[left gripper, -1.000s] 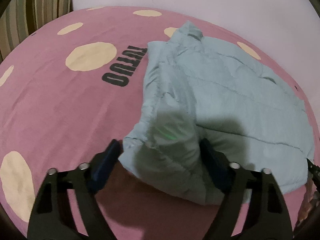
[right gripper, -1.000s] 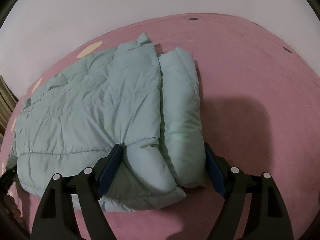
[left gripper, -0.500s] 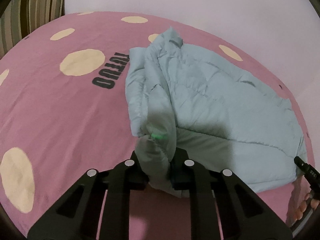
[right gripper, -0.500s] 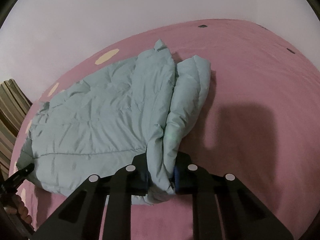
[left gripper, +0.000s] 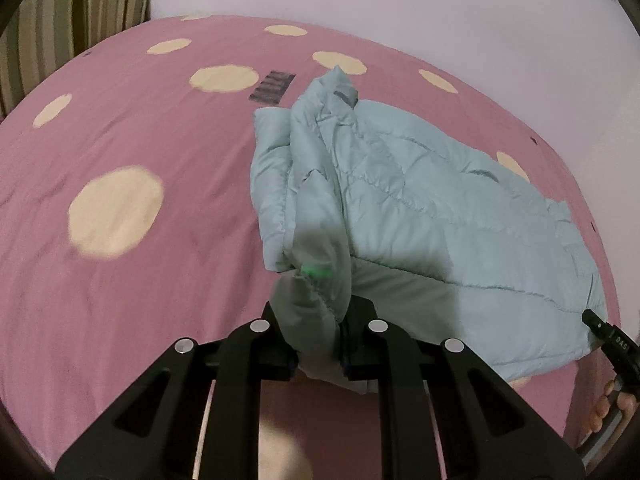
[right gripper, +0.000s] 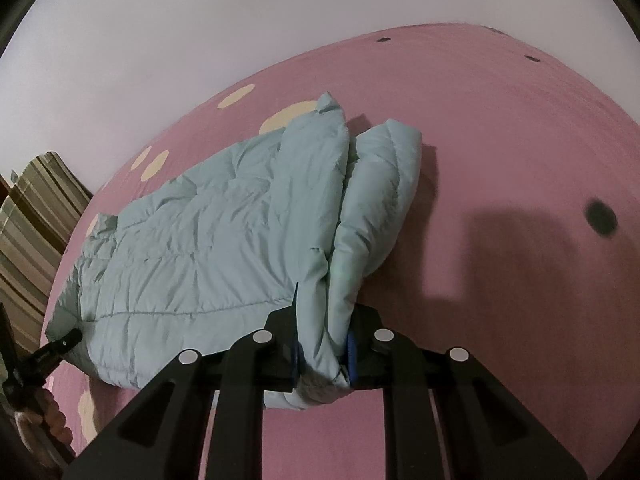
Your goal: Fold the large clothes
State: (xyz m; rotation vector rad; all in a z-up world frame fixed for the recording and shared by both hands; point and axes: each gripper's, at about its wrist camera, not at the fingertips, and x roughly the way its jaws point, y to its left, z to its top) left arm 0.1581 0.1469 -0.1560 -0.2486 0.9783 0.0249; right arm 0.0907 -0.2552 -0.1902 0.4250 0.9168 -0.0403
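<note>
A pale blue-green puffer jacket (left gripper: pixel 420 216) lies on a pink bed sheet with cream dots (left gripper: pixel 120 280), its sleeves folded in along both sides. My left gripper (left gripper: pixel 318 336) is shut on the jacket's near left corner and lifts it off the sheet. My right gripper (right gripper: pixel 322 350) is shut on the near right corner of the jacket (right gripper: pixel 208 248) and lifts it too. The near hem hangs raised between the two grippers. The tip of the other gripper shows at the edge of each view.
A pale wall (left gripper: pixel 400 8) stands behind the bed. Striped fabric (left gripper: pixel 60 20) lies at the far left, also in the right wrist view (right gripper: pixel 32 216). A dark printed label (left gripper: pixel 272 86) marks the sheet beyond the jacket.
Both grippers closed from open onto the jacket's near corners, then lifted them. The near hem has risen off the sheet and the views have pulled up and back.
</note>
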